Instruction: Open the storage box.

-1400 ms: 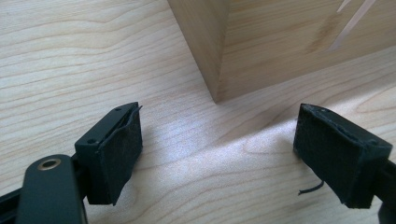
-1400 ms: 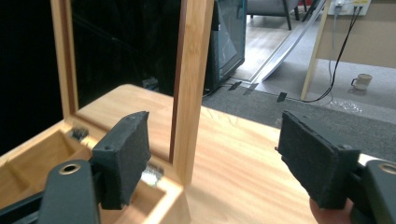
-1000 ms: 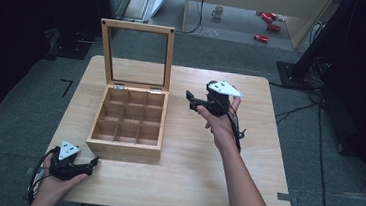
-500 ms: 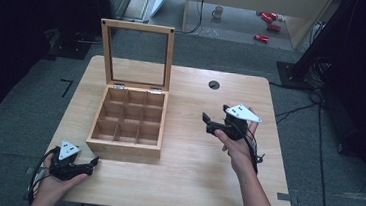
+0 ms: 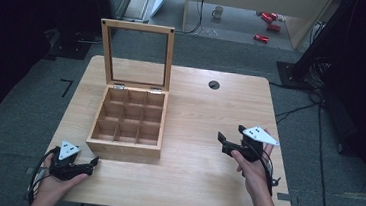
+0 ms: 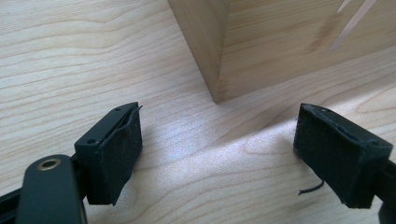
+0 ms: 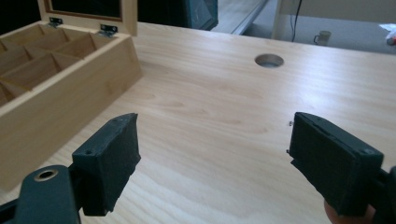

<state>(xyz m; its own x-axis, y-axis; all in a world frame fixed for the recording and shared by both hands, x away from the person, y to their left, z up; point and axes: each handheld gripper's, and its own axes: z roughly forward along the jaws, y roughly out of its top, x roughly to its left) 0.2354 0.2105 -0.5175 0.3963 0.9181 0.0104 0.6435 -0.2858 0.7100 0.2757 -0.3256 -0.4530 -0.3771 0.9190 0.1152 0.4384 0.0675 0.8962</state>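
Since the earlier frames the right gripper point(image 5: 228, 141) has drawn back from beside the box to the near right part of the desk point(image 5: 200, 109); the left gripper point(image 5: 88, 164) has held its place at the near left corner.

High view: a wooden box point(image 5: 128, 123) stands left of centre on the desk, its glass-paned lid point(image 5: 136, 56) raised upright at the far side. The interior is divided into a grid of compartments, all showing bare wood. The left gripper lies low at the near left edge, held in the left hand point(image 5: 56, 182), just near of the box's near left corner. The right gripper, held in the right hand point(image 5: 253, 167), is well apart from the box. A round hole point(image 5: 214, 84) is set in the desk toward the far side.

Left gripper view: jaws spread wide, nothing between them; the left gripper point(image 6: 219, 154) sits just above the desk surface, with a corner of the box point(image 6: 219, 51) directly ahead.

Right gripper view: the right gripper point(image 7: 212, 158) has its jaws spread wide and holds nothing. The box point(image 7: 60, 79) lies to the left, the hole point(image 7: 269, 60) farther off.
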